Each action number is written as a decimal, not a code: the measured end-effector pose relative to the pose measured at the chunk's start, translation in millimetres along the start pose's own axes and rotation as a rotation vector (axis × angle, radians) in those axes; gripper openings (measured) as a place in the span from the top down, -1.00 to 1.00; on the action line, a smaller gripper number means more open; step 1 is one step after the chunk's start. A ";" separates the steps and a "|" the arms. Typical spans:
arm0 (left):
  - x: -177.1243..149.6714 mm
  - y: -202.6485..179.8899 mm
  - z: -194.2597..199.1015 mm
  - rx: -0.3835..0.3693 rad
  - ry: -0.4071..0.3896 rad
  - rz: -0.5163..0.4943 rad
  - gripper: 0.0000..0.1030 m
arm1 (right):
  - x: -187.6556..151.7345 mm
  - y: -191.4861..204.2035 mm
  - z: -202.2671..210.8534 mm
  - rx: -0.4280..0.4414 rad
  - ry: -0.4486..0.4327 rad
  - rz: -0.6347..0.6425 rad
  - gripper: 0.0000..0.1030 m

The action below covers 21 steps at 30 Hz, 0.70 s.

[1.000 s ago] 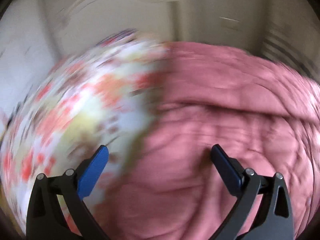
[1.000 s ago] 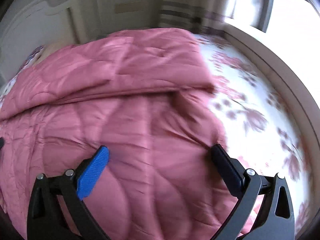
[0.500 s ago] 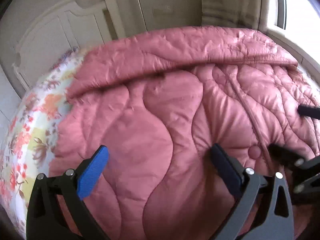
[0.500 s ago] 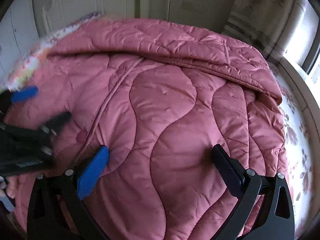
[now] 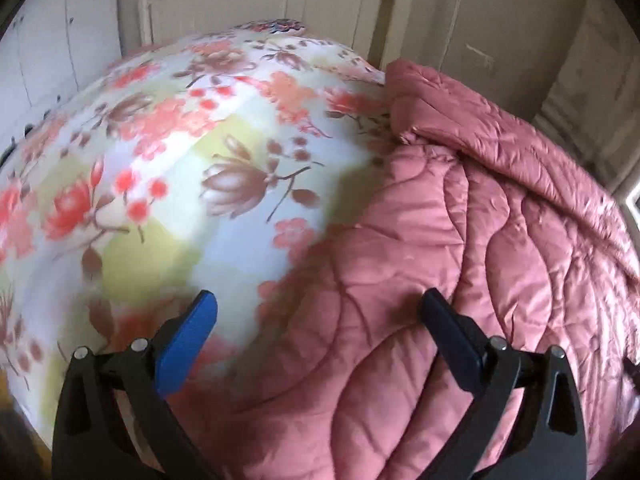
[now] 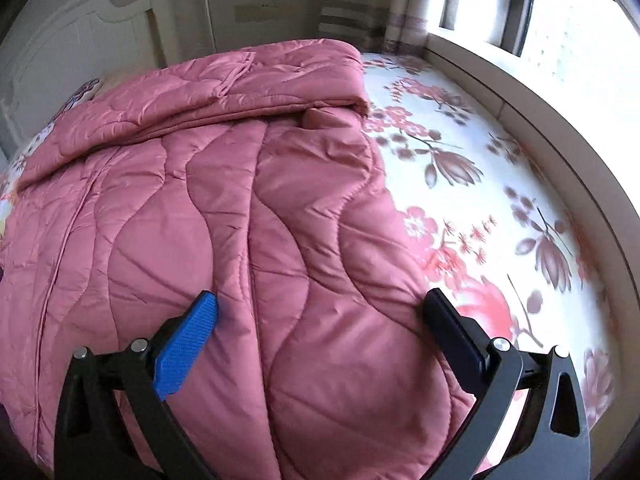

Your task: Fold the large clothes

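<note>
Pink quilted coat (image 6: 224,216): spread flat on floral sheet (image 6: 500,184), far part already turned over onto itself in a thick band (image 6: 256,84); near part not yet folded. Judged early to midway; more folds left. Left gripper (image 5: 318,316): wide open, empty, over coat's left edge. Right gripper (image 6: 320,312): wide open, empty, over coat's near right edge. Headboard (image 6: 72,32) far; window (image 6: 560,12) right.

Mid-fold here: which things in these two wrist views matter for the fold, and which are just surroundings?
Part of the job:
pink quilted coat
left gripper, open over the coat's edge
right gripper, open above the coat

Just surroundings:
floral bedsheet
white headboard
window
striped curtain
</note>
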State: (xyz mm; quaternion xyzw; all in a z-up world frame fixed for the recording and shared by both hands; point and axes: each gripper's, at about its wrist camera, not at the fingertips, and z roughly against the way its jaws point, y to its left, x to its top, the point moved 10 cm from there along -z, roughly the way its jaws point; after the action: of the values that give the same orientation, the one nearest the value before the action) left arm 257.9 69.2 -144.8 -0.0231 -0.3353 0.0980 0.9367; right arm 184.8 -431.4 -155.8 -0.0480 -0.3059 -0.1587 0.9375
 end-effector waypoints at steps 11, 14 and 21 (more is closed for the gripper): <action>-72.3 -160.7 69.9 -0.086 -0.195 -0.594 -0.96 | -54.3 134.0 51.4 0.175 -0.076 0.416 -0.91; -82.5 -158.0 49.2 -0.075 -0.119 -0.607 -0.96 | -60.9 131.4 41.1 0.198 -0.048 0.391 -0.91; -69.0 -97.4 37.1 -0.086 -0.035 -0.425 -0.96 | -68.9 98.1 47.2 0.202 -0.030 0.313 -0.91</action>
State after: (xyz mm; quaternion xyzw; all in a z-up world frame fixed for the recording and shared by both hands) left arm 198.7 -40.7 -148.5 0.0098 -0.3527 -0.1155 0.9285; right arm 137.9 -311.4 -157.6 -0.0031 -0.3233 0.0215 0.9461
